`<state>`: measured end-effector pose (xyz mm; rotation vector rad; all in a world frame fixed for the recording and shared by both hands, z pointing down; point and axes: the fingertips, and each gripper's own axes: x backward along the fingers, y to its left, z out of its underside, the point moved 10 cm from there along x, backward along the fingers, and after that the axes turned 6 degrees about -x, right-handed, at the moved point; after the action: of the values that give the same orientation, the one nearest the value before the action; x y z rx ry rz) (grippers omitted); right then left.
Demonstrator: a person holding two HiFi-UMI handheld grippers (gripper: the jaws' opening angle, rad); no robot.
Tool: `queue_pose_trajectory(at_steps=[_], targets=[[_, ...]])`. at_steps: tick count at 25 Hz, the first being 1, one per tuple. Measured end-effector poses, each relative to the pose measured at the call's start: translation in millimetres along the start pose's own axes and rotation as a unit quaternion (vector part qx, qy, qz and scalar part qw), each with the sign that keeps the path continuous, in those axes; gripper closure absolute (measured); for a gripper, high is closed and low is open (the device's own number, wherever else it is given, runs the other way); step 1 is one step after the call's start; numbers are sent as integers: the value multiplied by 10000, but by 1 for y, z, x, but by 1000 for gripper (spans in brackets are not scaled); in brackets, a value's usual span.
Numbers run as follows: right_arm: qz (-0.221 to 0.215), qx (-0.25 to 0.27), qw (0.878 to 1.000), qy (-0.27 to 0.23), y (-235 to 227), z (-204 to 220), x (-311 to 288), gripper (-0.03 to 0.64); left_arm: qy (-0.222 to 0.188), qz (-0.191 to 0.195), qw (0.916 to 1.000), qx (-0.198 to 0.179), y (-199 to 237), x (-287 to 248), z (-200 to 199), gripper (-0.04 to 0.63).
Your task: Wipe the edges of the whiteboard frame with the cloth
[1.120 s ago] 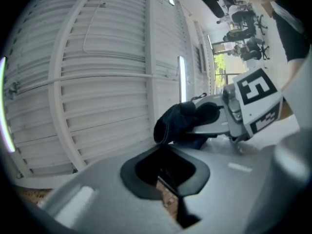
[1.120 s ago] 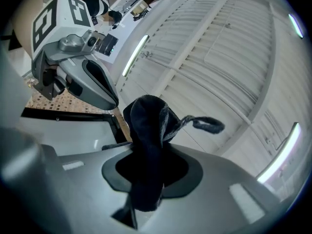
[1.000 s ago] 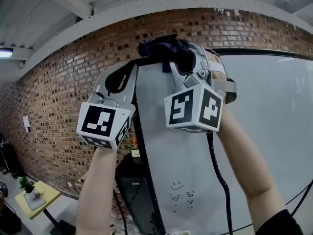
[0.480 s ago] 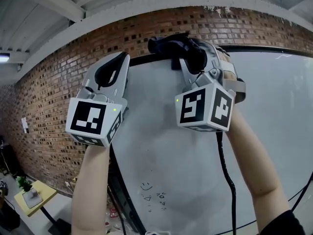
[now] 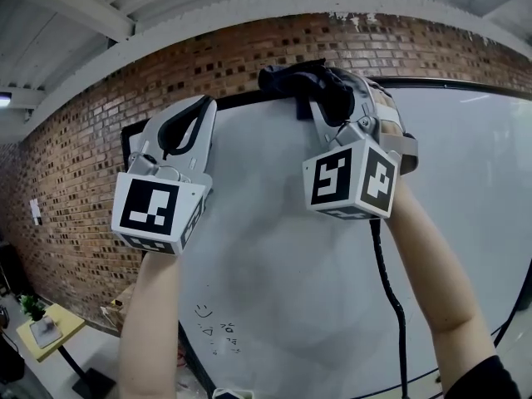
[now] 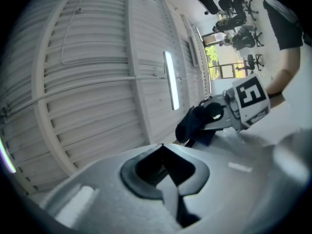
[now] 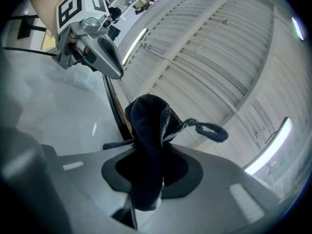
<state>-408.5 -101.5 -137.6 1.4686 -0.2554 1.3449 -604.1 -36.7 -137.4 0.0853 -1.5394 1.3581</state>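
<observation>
both grippers are reaching high against a whiteboard that is hanging on a red brick wall. the board's white face is showing glare and a few small scribbles low at the left. a thin black frame is running along its top and down its left side.

the right gripper is sitting at the top edge of the frame. its jaws are clamping a dark cloth, which is bunching over the top frame edge and touching it. in the right gripper view a loose loop of the cloth is sticking out sideways above the jaws. a black cable is hanging from this gripper along the forearm.

the left gripper is pointing up, well to the left of the cloth, with its tips near the top frame edge; contact cannot be confirmed. its jaws are standing together with nothing between them.

overhead, a white ribbed ceiling with beams is carrying long strip lights. at the lower left of the head view, a small yellow table is carrying a potted plant, well apart from the board.
</observation>
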Motion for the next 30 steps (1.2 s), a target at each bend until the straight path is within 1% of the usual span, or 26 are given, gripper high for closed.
queue_pose_trajectory(at_steps=[4, 7, 10, 13, 15, 17, 19, 21, 25, 26, 30], targets=[[-95, -60, 9999, 60, -9, 10, 6, 532, -48, 37, 10000, 20, -10, -7, 0, 592], [-55, 203, 9998, 20, -10, 7, 11, 532, -90, 62, 9999, 11, -15, -11, 0, 592], [-35, 411, 9991, 54, -14, 4, 12, 532, -212, 82, 9996, -141, -18, -17, -2, 592], [-30, 540, 9984, 140, -16, 7, 8, 532, -288, 182, 9994, 25, -18, -23, -6, 592], [-6, 511, 9985, 199, -17, 11, 5, 532, -369, 208, 9990, 123, -18, -26, -7, 592], [13, 481, 9985, 265, -16, 15, 4, 532, -381, 223, 9986, 306, -18, -28, -9, 592], [123, 535, 9980, 297, -17, 18, 4, 532, -441, 235, 9981, 356, -16, -28, -9, 592], [213, 623, 9971, 376, -21, 20, 5, 532, -538, 290, 9976, 323, -16, -29, -9, 592], [258, 693, 9958, 541, -31, 33, 9, 532, -578, 397, 9970, 334, -21, -31, -16, 592], [278, 703, 9955, 563, -36, 39, 10, 532, -580, 417, 9970, 293, -23, -34, -19, 592], [283, 665, 9954, 632, -54, 59, 17, 532, -464, 507, 9976, -90, -33, -47, -29, 592]])
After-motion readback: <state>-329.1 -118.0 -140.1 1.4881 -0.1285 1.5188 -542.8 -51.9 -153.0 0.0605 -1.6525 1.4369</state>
